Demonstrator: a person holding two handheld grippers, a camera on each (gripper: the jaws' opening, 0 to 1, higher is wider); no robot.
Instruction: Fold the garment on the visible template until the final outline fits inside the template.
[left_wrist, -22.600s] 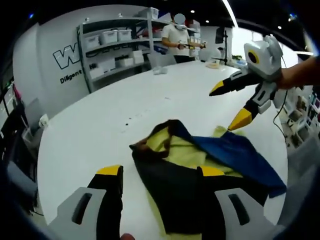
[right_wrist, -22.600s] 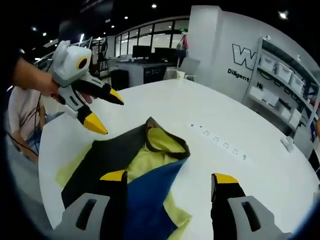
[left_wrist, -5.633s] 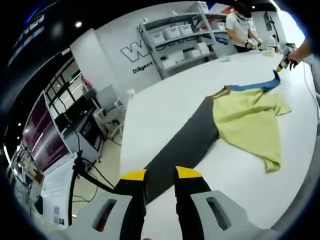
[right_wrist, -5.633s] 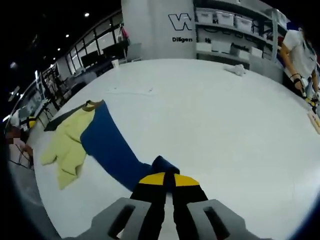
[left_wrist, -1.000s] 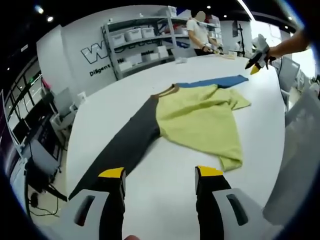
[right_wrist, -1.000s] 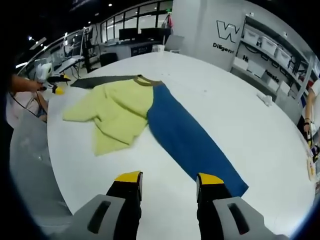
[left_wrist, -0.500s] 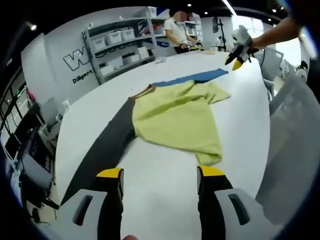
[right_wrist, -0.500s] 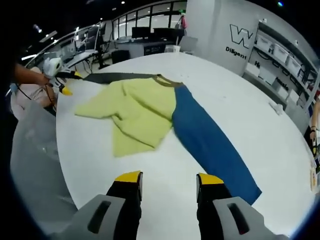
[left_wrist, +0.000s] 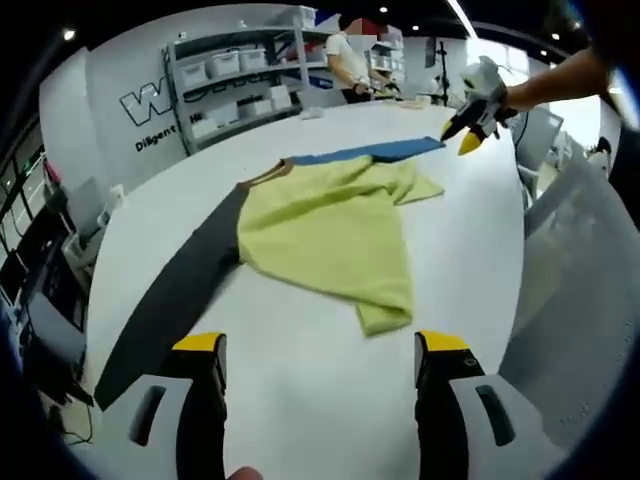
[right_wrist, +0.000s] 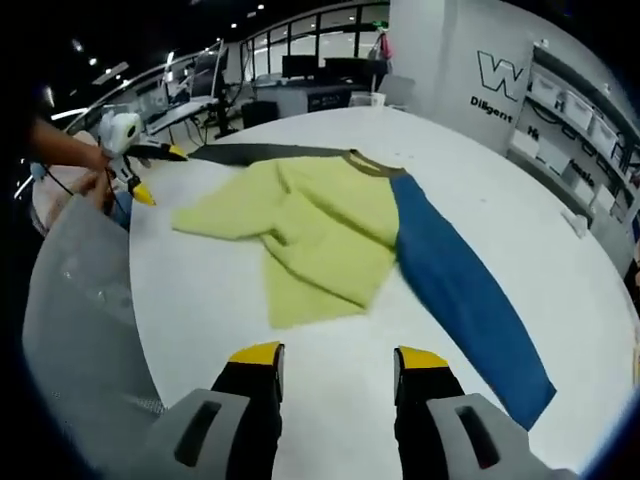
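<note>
On the white round table, the yellow long-sleeved garment with one dark grey and one blue sleeve is laid out with sleeves stretched apart and body rumpled; both sleeves were pinched a few seconds ago and have since been released, so folding is judged barely begun. The left gripper and right gripper are held spread and empty on the near side of the garment. The blue sleeve's full length is given by the right gripper view, the grey sleeve's by the left; no template outline can be made out.
</note>
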